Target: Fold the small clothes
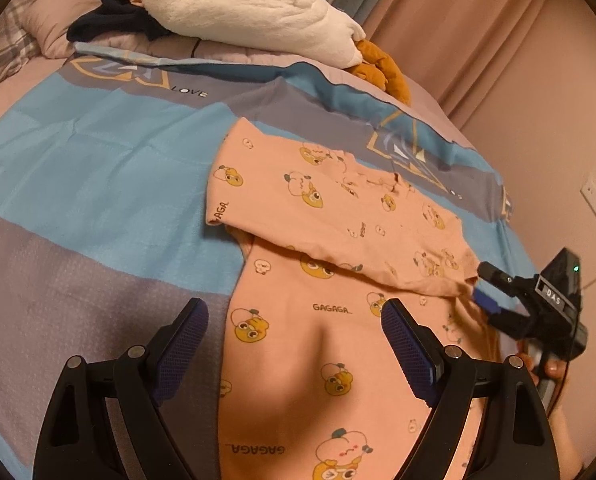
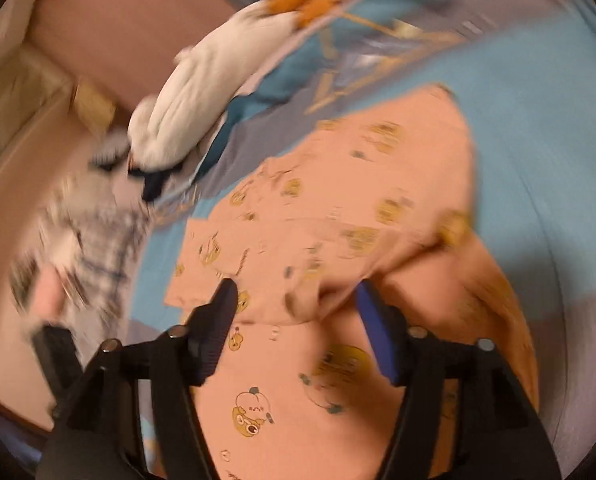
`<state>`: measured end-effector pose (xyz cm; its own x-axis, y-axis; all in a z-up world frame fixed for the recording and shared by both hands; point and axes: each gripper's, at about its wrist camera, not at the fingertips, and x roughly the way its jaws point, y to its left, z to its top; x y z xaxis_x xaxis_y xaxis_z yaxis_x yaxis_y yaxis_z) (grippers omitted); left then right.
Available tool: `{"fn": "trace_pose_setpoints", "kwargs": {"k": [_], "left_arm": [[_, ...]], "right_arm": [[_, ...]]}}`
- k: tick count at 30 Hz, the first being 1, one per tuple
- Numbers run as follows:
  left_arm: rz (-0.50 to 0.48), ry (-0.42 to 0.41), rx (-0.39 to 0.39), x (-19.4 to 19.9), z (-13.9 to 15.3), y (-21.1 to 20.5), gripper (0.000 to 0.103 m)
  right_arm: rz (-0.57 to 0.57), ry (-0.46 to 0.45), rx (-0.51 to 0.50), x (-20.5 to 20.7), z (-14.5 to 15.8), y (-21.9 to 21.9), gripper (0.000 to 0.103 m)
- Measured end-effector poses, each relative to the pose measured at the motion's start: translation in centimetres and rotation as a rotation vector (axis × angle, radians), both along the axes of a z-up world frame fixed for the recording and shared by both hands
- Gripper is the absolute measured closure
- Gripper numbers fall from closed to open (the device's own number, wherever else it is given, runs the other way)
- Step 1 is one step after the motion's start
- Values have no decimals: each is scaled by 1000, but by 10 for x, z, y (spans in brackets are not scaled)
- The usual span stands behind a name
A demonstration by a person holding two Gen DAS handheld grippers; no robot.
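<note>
Both the left tongs [image 1: 294, 344] and right tongs [image 2: 294, 312] hover with jaws apart over the peach cartoon-printed cotton shirt [image 1: 337, 216] on the blue-and-grey bed [image 1: 98, 168].

Bare bedspread [image 1: 98, 168] left of the pink shirt [image 1: 337, 208] lies open; white plush toy [image 1: 258, 8] blocks beyond.

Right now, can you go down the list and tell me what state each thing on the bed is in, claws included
Pink printed top: partly folded, one side laid across the body, not finished.
Left claw: open above the top, holding nothing.
Right claw: open at the folded edge, cloth not pinched.
White plush toy: lying on its side by the pillows.
Dark garment: bunched up, unfolded.
Blue bedspread: spread flat, lightly creased.
</note>
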<state>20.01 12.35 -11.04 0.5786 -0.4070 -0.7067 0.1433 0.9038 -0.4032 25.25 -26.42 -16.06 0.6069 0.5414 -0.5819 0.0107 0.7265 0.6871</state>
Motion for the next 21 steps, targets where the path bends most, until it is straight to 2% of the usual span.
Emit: {"fn": "trace_pose_setpoints", "kwargs": {"k": [2,4,6,8,10,12,14,18,21], "left_arm": [[-2,-5,7,-2,2,-1,15],[-5,-9,16,-3,3,-1,15],[1,-10,22,-3,3,-1,15],[7,-6,24,-2,3,1,15],[14,-3,28,-2,2,3,15],[21,-8,35,-2,3,5,15],[27,-7,41,-1,3,7,15],[40,-5,49,5,3,9,15],[41,-3,53,9,2,9,15]], "right_arm": [[-30,12,86,-2,-9,-12,40],[-41,35,131,-4,-13,-14,40],[-36,61,117,0,-16,-9,48],[-2,85,60,3,-14,5,83],[21,129,-72,11,-9,23,96],[53,119,-151,16,5,35,97],[98,40,-214,23,34,47,98],[113,-117,-245,36,92,45,98],[81,-157,-273,42,110,30,98]]}}
